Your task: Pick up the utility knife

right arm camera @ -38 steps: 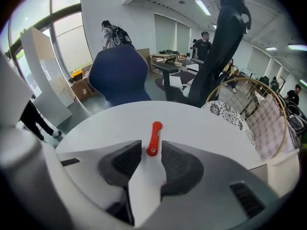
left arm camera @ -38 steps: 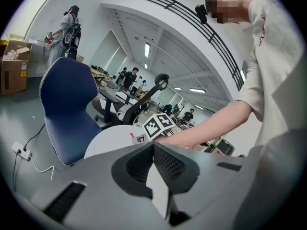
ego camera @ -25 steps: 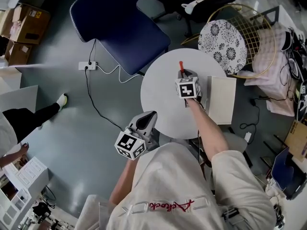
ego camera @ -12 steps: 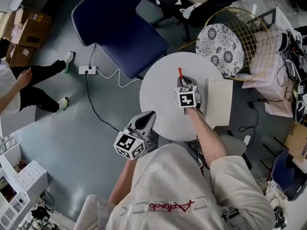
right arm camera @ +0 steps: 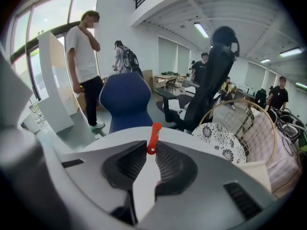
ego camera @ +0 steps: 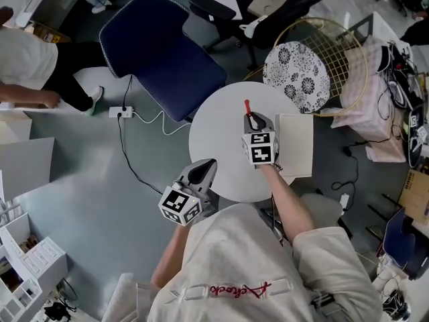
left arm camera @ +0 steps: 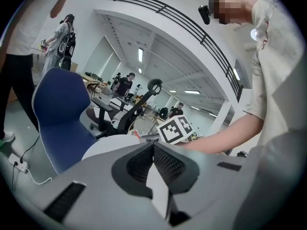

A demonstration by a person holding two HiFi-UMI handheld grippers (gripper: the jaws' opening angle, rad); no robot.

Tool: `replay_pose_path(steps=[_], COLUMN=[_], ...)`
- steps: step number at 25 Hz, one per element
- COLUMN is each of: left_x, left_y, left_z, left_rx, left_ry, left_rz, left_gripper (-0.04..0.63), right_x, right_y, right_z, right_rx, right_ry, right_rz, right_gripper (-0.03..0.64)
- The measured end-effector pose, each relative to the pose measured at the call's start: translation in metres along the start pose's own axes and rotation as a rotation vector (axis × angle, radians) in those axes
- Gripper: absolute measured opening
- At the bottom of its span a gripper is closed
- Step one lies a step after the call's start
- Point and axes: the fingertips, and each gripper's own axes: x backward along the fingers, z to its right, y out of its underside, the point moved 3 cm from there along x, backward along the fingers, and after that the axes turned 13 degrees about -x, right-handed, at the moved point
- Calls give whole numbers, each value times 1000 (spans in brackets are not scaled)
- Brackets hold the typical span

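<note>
The utility knife (ego camera: 247, 106) is red and slim, and it pokes out forward from my right gripper (ego camera: 251, 118), which is shut on it above the round white table (ego camera: 214, 139). In the right gripper view the knife (right arm camera: 153, 137) sits pinched between the black ribbed pads (right arm camera: 169, 164), its red end sticking up past them. My left gripper (ego camera: 204, 169) hangs off the table's near-left edge with its jaws together and nothing in them; the left gripper view shows its pads (left arm camera: 168, 163) meeting at the tip.
A white flat board (ego camera: 295, 146) lies on the table's right side. A blue chair (ego camera: 161, 45) stands beyond the table on the left, and a gold wire chair with a patterned cushion (ego camera: 296, 76) on the right. A power strip and cable (ego camera: 121, 111) lie on the floor. A person (right arm camera: 84, 56) stands at the left.
My right gripper has risen off the table with the knife in it. The left gripper has lifted slightly. A person on the floor at the left has walked on.
</note>
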Motion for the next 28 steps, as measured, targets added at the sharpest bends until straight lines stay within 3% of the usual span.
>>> replay_pose_path(steps=[9,17,28], left_x=[-18,-28,-50], left_y=[-62,-122,-141], left_z=[18,35,67], left_rx=[-139,-252,-320], left_ry=[44,80,138], left_rz=[87,169,186], left_gripper=[12,12,12], right_x=[117,228,273], right_y=[-91,-143,-143], right_z=[-10,-30,-21], right_rx=[14,62,64], right_ry=[-60,-109,-122], right_rz=[341,602,700], right_gripper=[69,69,69])
